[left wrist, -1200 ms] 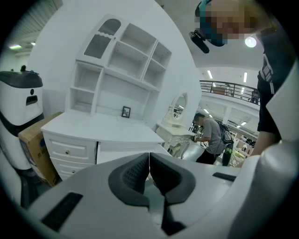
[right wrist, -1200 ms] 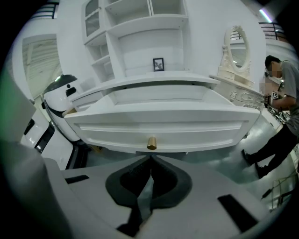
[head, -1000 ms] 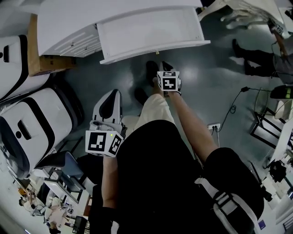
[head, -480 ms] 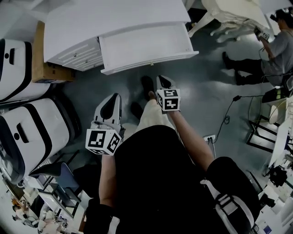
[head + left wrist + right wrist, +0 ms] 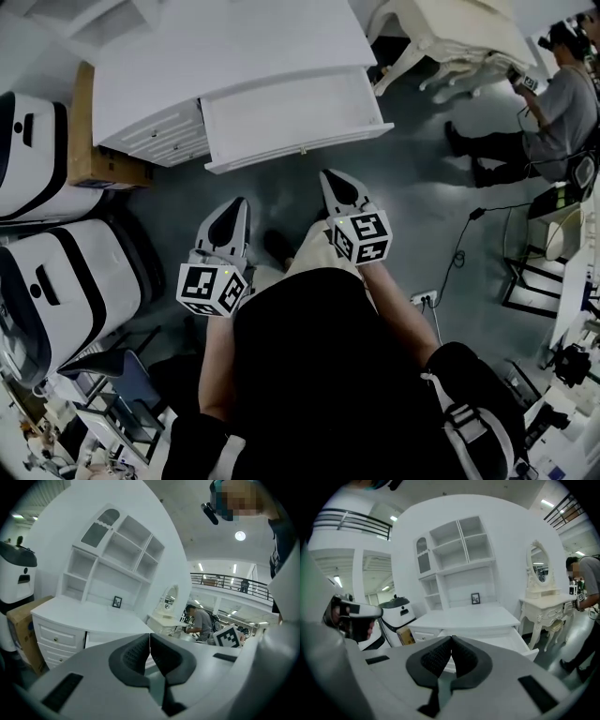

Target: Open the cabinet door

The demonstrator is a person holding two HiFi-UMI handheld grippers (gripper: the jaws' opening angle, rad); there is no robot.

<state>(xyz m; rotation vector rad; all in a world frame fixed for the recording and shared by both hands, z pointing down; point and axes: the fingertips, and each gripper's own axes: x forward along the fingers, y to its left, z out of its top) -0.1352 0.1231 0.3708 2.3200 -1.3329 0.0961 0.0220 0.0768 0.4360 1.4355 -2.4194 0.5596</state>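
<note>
A white cabinet (image 5: 234, 56) with a shelf hutch (image 5: 459, 550) stands ahead of me on the grey floor. Its wide drawer (image 5: 291, 117) is pulled out toward me; small drawers (image 5: 56, 639) sit in its left part. My left gripper (image 5: 234, 204) hangs in the air short of the cabinet, jaws shut and empty, pads (image 5: 140, 651) pressed together. The right gripper (image 5: 330, 176) is level with it, just short of the drawer front and apart from it, also shut on nothing, pads (image 5: 461, 656) touching. Neither gripper touches the cabinet.
A cardboard box (image 5: 89, 159) sits against the cabinet's left side, with two white-and-black machines (image 5: 47, 272) beside it. A white dressing table (image 5: 450, 37) stands to the right, a person (image 5: 553, 103) next to it. A power strip (image 5: 422, 298) and cable lie on the floor.
My right gripper has risen from low by the floor to the height of the left one, staying shut. The left gripper has barely moved. The drawer stays pulled out.
</note>
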